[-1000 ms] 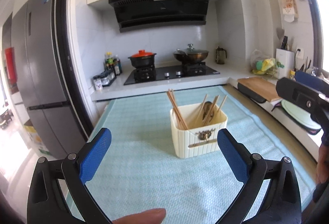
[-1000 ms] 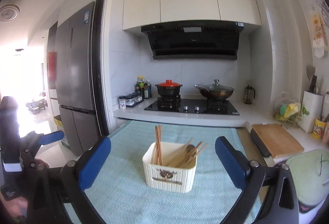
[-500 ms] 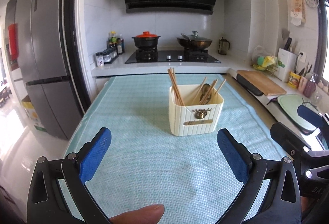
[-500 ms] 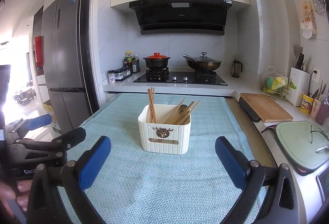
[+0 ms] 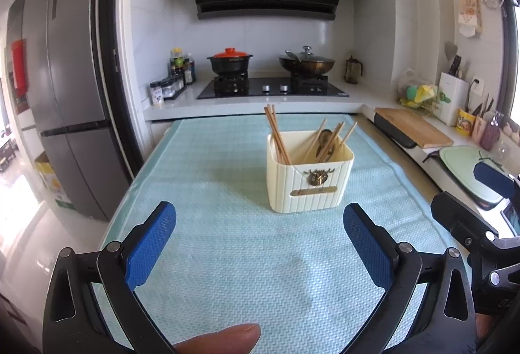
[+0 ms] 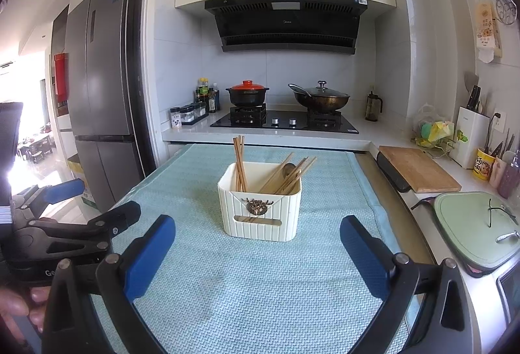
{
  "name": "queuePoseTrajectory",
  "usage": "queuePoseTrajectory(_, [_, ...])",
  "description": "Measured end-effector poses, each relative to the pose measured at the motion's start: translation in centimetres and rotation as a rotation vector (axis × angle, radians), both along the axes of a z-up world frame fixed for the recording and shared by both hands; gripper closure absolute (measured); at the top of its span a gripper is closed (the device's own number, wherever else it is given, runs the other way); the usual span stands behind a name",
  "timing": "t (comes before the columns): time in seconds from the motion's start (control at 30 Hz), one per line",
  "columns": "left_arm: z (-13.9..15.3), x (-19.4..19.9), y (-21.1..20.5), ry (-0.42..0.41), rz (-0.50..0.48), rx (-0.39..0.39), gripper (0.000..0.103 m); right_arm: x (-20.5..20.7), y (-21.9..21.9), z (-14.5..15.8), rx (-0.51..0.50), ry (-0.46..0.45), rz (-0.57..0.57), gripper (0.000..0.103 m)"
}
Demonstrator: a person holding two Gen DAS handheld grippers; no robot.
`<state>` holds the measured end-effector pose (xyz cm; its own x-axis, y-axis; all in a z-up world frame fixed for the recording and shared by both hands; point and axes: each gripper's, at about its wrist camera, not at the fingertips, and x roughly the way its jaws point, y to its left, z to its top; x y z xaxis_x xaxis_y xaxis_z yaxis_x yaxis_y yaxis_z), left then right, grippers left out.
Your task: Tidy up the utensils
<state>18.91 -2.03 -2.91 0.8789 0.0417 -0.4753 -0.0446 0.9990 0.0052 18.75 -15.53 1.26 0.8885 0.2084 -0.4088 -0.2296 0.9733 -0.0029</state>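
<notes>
Two grippers, both spread wide with nothing between the pads. Left gripper and right gripper both sit low over the teal mat, aimed at the cream utensil box, which stands on the mat mid-table, well apart from either set of fingers.

Box contents: one chopstick bundle standing near upright at the left side, more chopsticks leaning right, and a spoon partly hidden among them. Brass emblem on the front wall.

No obstacle on the mat between grippers and box. Behind: stove with red-lidded pot and wok, spice jars at left. Right counter has cutting board and green lidded pan.

View differences: the left wrist view shows a fingertip at the bottom edge and the right gripper's arm at far right. The right wrist view shows the left gripper at far left and more of the knife block and counter clutter.
</notes>
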Motion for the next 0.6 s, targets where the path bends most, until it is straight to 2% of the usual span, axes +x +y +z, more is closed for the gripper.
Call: queuePoseTrajectory(0.6, [-0.05,0.10,0.21,0.002,0.000,-0.007,0.000,-0.43,0.58,0.48,-0.016,-0.007,0.009,0.000])
